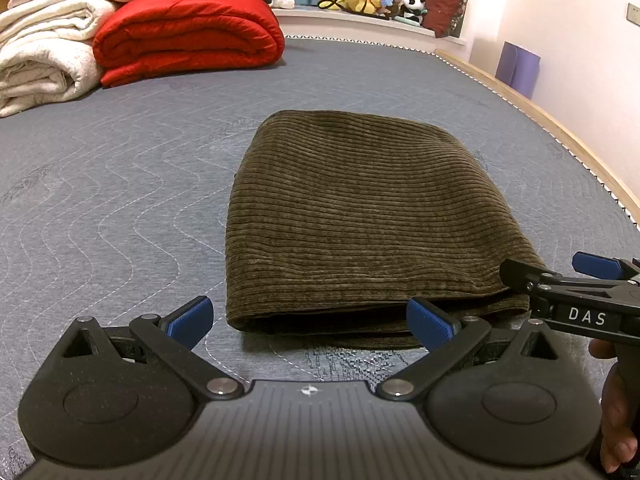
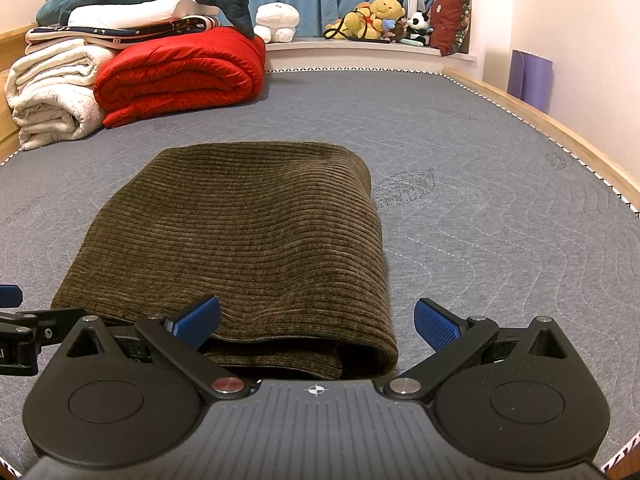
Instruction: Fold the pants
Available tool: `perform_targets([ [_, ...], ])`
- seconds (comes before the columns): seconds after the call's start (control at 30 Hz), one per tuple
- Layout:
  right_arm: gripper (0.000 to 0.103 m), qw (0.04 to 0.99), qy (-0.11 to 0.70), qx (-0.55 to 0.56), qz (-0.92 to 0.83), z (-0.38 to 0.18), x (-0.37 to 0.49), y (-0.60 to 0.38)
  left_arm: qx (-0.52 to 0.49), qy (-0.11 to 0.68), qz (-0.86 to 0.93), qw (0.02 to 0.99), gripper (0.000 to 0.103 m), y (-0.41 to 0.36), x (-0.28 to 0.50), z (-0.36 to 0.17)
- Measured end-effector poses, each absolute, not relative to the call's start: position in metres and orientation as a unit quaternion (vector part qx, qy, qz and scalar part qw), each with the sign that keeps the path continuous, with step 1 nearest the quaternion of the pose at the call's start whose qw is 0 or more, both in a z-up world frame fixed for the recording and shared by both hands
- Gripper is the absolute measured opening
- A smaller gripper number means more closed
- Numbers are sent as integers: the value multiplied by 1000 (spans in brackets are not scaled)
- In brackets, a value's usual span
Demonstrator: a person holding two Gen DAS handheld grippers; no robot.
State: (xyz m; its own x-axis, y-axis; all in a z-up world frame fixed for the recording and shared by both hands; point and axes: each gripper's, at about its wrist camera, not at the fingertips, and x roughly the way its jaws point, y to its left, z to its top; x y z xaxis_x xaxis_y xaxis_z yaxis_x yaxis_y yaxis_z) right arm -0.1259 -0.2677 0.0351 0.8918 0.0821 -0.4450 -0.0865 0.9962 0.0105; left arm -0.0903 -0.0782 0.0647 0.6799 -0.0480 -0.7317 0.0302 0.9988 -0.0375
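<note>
- Left wrist view: my left gripper (image 1: 310,322) is spread, empty; folded pants (image 1: 360,216) at 12 o'clock on the bed (image 1: 120,184).
- My right gripper (image 2: 318,322) is spread too, straddling the pants' (image 2: 240,240) near edge.

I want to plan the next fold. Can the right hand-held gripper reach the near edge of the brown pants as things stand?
Probably yes. The right hand-held gripper is open, and the near edge of the folded pants lies right between its fingers on the mattress, with nothing in the way.
</note>
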Motion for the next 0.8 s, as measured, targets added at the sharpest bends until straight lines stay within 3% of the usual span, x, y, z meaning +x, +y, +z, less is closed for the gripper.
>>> perform_targets([
  [0.8,102,973,227,-5,44,37,-126,-267,-9,397,-28,917,103,-78,-92,66],
])
